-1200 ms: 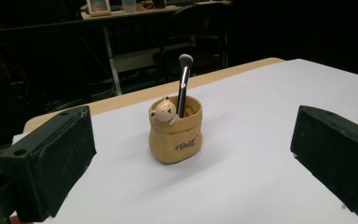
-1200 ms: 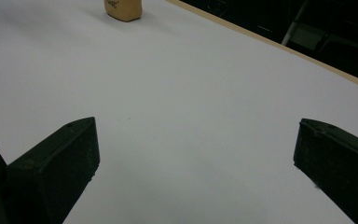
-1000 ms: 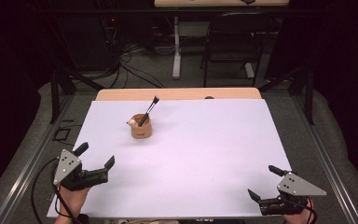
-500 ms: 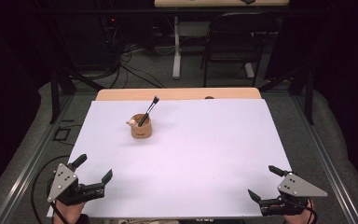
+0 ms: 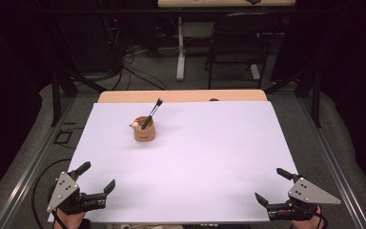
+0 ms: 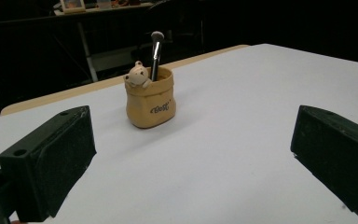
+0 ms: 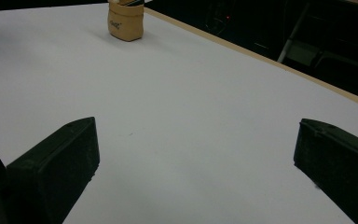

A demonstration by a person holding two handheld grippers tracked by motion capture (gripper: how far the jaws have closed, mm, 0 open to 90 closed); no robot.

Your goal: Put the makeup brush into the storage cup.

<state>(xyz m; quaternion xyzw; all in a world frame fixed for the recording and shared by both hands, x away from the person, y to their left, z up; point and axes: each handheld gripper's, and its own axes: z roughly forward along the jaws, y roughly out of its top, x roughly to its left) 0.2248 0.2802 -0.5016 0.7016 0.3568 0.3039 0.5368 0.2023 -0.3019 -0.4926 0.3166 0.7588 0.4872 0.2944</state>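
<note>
Approach stage: both grippers, left [image 5: 96, 182] and right [image 5: 272, 187], jaws apart, well short of the brush [image 5: 152, 113] in its pot [image 5: 144, 131]; a reach is required.

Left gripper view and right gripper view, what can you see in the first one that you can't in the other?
In the left gripper view, a little bear figure peeks over the pot's rim and a brush stands up in it. The right gripper view has the table's wooden edge with a chair beyond it. Both share the tan pot on the white sheet, and each gripper's wide-open black jaws.
</note>
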